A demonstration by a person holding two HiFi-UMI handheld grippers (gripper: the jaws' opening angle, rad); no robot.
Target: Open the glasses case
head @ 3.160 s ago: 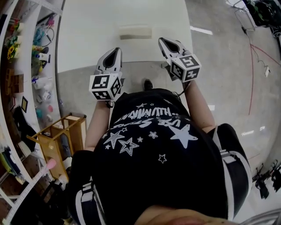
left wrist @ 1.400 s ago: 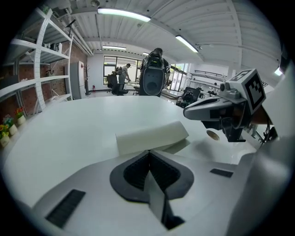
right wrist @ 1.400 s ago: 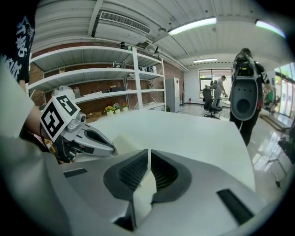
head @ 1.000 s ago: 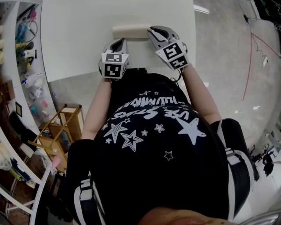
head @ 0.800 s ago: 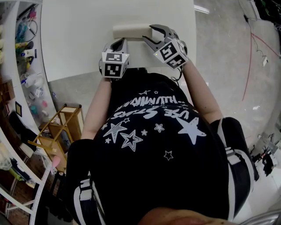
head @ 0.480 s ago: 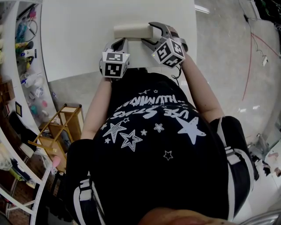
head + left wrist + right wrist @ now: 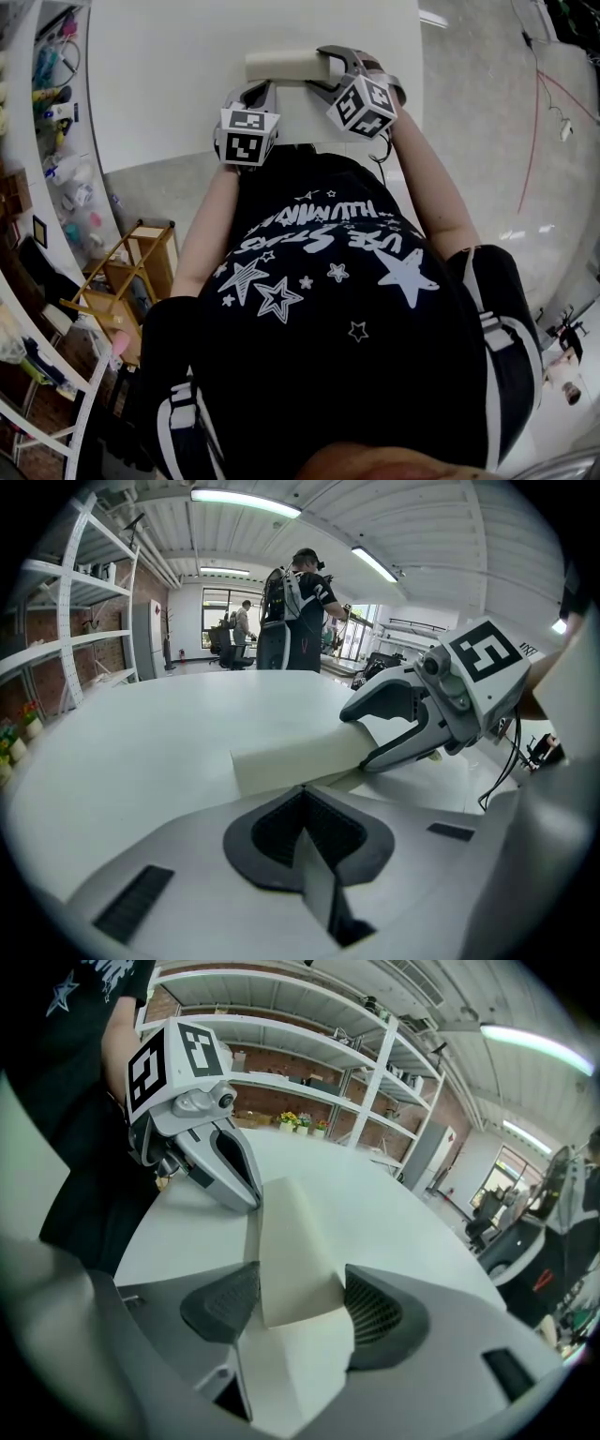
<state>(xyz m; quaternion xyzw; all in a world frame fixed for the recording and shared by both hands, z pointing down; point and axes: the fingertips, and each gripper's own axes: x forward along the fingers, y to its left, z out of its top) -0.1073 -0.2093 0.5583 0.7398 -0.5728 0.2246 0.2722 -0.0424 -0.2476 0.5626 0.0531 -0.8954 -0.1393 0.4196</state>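
Note:
A cream glasses case (image 7: 281,66) lies closed on the white table (image 7: 178,84), close to its near edge. My left gripper (image 7: 260,87) is shut, its tips resting against the case's near side towards the left end; in the left gripper view the closed tips (image 7: 303,794) meet the case (image 7: 291,757). My right gripper (image 7: 319,67) stands open, rolled on its side, straddling the case's right end. In the right gripper view the case (image 7: 292,1241) fills the gap of my right gripper (image 7: 295,1302), with both pads close beside it.
Shelves (image 7: 47,103) with small items run along the left, and a wooden stand (image 7: 131,281) stands on the floor below them. Beyond the table, people (image 7: 295,611) stand at the back of the room. Cables (image 7: 553,103) lie on the floor at the right.
The right gripper's jaws went from shut to wide open, rolled over and dropped around the case's right end. The left gripper stayed against the case.

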